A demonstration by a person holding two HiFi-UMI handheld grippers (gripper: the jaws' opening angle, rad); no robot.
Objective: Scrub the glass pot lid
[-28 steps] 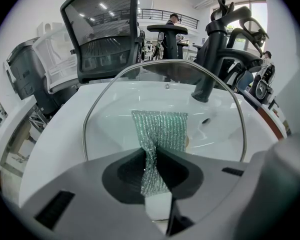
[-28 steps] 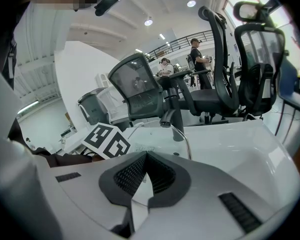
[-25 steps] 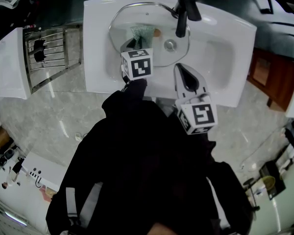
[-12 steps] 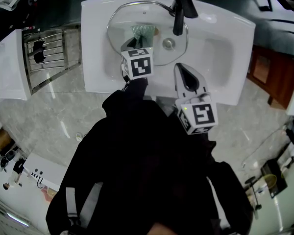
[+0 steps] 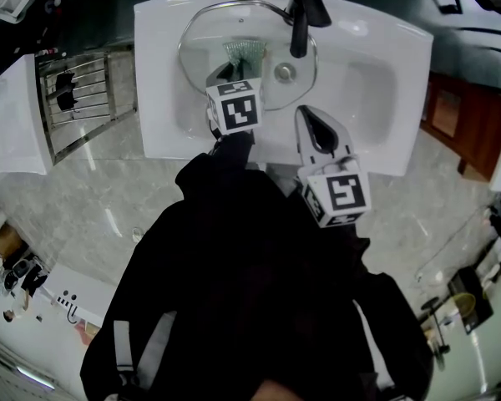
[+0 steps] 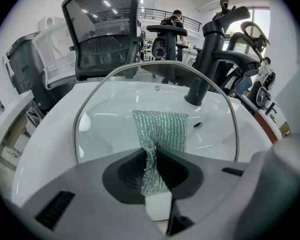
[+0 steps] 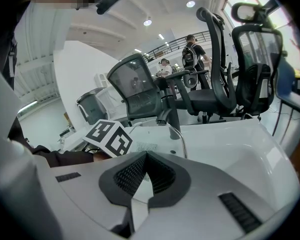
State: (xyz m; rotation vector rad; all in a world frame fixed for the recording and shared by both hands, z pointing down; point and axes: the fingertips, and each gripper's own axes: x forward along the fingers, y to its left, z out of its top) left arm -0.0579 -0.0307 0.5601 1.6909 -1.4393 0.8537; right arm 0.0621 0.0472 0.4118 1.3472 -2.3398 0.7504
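Lid (image 5: 202,50) of clear glass lies in the white sink (image 5: 376,73), under the black faucet (image 5: 299,27). Green mesh scrubber (image 6: 160,129) rests on the glass, its near end pinched between the left gripper's (image 6: 151,156) jaws. The right gripper (image 7: 146,159) hangs just beside the lid at the sink's front rim, jaws together on nothing.

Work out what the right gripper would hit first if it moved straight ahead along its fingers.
Most likely the near rim of the lid in the sink, with the faucet just behind. Depth is unclear, so the right gripper might pass above it.
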